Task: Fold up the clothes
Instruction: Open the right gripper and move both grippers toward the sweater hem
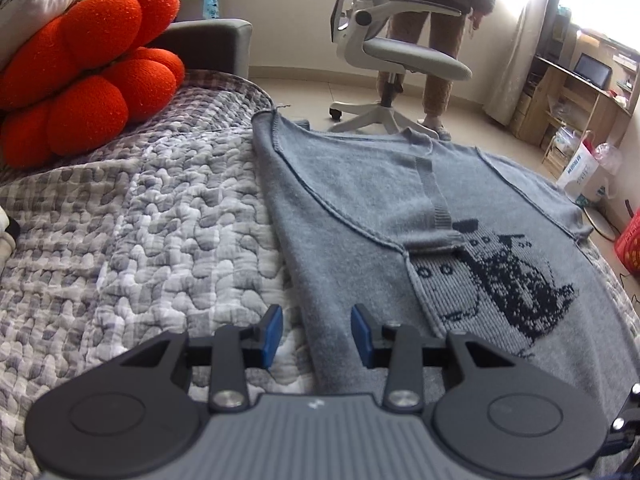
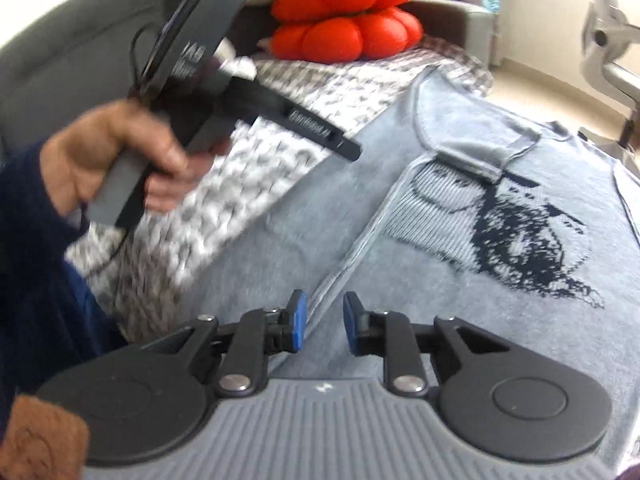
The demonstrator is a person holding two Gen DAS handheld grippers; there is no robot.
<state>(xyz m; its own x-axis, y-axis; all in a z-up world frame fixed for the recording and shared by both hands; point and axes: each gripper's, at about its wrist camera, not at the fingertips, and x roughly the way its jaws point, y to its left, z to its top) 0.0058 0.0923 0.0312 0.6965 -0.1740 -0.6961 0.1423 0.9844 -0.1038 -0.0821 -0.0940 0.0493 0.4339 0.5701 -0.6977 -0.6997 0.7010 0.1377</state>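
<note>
So, biggest thing first: the bed, covered with a grey-and-white quilt (image 1: 132,220), with a fat red cushion (image 1: 88,76) at its head. A white office chair (image 1: 392,48) stands on the floor past the far edge, with a person (image 1: 440,0) standing behind it.

The grey sweater (image 1: 360,184) lies flat on the quilt, the knitted cat pattern (image 1: 516,276) facing up. Its left side is folded in over the body, and that sleeve runs down the middle, its ribbed cuff (image 1: 434,240) just touching the pattern. The right side looks spread out flat, though its sleeve is out of sight.

The left gripper (image 1: 316,334) hangs over the near end of the folded left edge, blue pads apart, nothing between them. The right gripper (image 2: 325,326) is open and empty too, low over the sweater near the hem; its view is motion-blurred. That view also shows the left hand (image 2: 116,160) wrapped round its handle.

My read: it's mid-fold, one side in. If the other side is next, I'd pinch shoulder and hem together, lift just enough to clear, and lay it parallel to the first crease so the sides match. Knit stretches, so don't drag it. Grab both layers where it's doubled, or the fold slides open.
</note>
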